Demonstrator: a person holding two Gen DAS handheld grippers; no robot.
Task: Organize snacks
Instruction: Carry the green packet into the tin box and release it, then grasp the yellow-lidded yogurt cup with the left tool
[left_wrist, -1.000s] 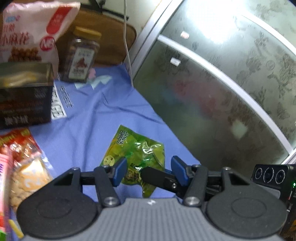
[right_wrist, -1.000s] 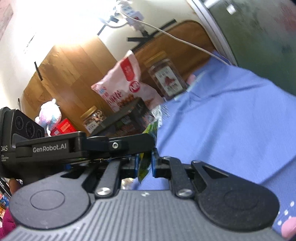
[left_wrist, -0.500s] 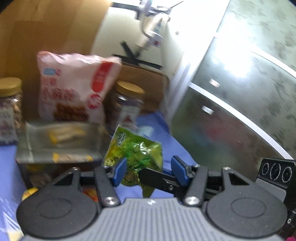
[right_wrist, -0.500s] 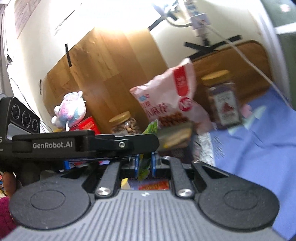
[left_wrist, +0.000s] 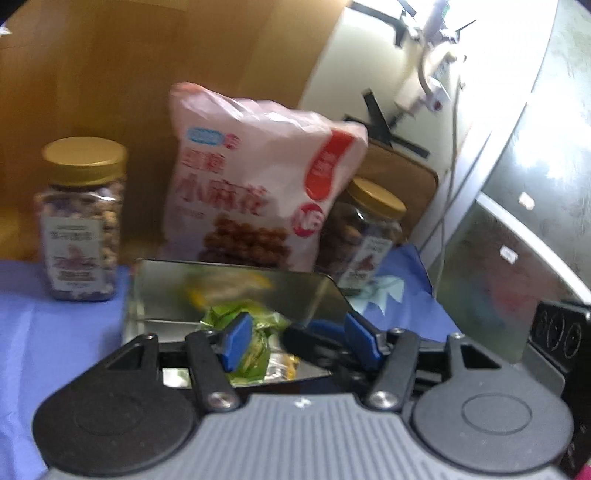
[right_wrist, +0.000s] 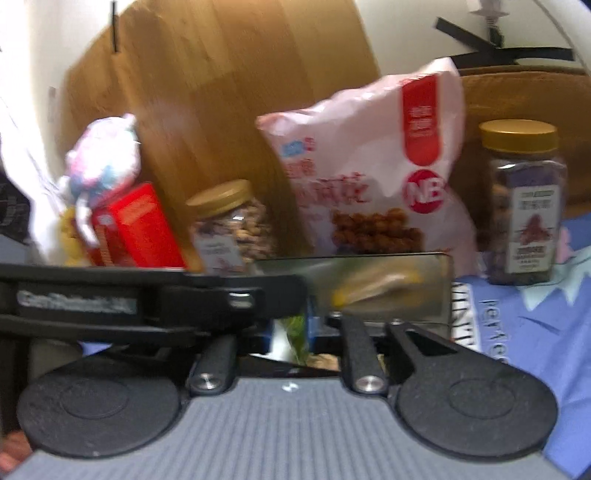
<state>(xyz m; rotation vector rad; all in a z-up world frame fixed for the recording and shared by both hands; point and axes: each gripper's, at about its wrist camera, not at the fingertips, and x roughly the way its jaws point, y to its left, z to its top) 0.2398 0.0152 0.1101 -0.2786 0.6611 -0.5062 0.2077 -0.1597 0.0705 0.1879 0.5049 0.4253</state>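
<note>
green snack pkt is pinched by right gripper over metal tin, w/ left gripper held wide apart beside it.

Both views motion-blurred and soft throughout. Overexposed daylight glare at upper right of left view. Fisheye curvature bends the edges.

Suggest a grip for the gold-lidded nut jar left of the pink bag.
Take the nut jar by its body, just under the gold lid, coming level from the front. It stands upright on the blue cloth, left of the metal tin and pink snack bag, with nothing in front. The open left gripper probably suits.
</note>
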